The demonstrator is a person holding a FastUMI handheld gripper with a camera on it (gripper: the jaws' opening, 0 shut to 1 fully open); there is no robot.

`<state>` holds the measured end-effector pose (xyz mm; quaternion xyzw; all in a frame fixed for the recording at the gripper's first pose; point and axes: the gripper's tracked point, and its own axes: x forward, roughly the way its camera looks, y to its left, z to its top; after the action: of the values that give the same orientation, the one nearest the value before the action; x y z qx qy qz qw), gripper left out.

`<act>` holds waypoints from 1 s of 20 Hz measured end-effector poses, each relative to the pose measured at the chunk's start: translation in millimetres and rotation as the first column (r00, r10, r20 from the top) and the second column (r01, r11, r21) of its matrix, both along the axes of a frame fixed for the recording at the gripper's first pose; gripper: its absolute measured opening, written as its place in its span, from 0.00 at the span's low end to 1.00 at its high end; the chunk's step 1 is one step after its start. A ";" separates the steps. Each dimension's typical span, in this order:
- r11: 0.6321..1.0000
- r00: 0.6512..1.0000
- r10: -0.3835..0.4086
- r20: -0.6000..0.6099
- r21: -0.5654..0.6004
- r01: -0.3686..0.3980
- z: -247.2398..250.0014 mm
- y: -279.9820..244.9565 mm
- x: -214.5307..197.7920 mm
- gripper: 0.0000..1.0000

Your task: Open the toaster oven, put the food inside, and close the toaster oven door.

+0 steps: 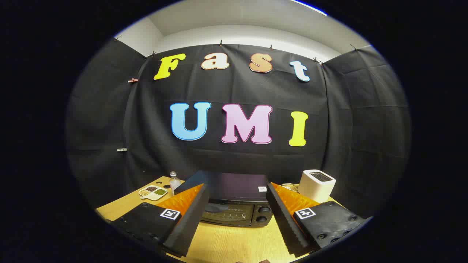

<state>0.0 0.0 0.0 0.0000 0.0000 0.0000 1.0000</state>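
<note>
Hand-held gripper (234,215), fingers spread wide and empty, faced the closed toaster oven (237,204), presumably to reach its door.

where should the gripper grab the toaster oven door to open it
Grip the top edge of the toaster oven door from the front. The closed door faces the open gripper, beyond its fingers. The handle itself is too dim to see, so find it first.

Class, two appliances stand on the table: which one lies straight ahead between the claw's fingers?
The black toaster oven, framed by the open claw; the white toaster stands off beyond one finger.
</note>
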 end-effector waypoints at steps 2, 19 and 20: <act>1.000 1.000 0.001 -0.003 -0.002 -0.001 -0.7 0.9 -0.2 0.97; 1.000 0.998 0.007 -0.059 -0.003 -0.007 -17.8 4.9 5.6 0.97; 1.000 0.998 0.007 -0.066 -0.001 -0.007 -19.7 5.4 6.6 0.97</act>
<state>6.6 5.4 -19.7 -0.0007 0.0329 0.0037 0.9995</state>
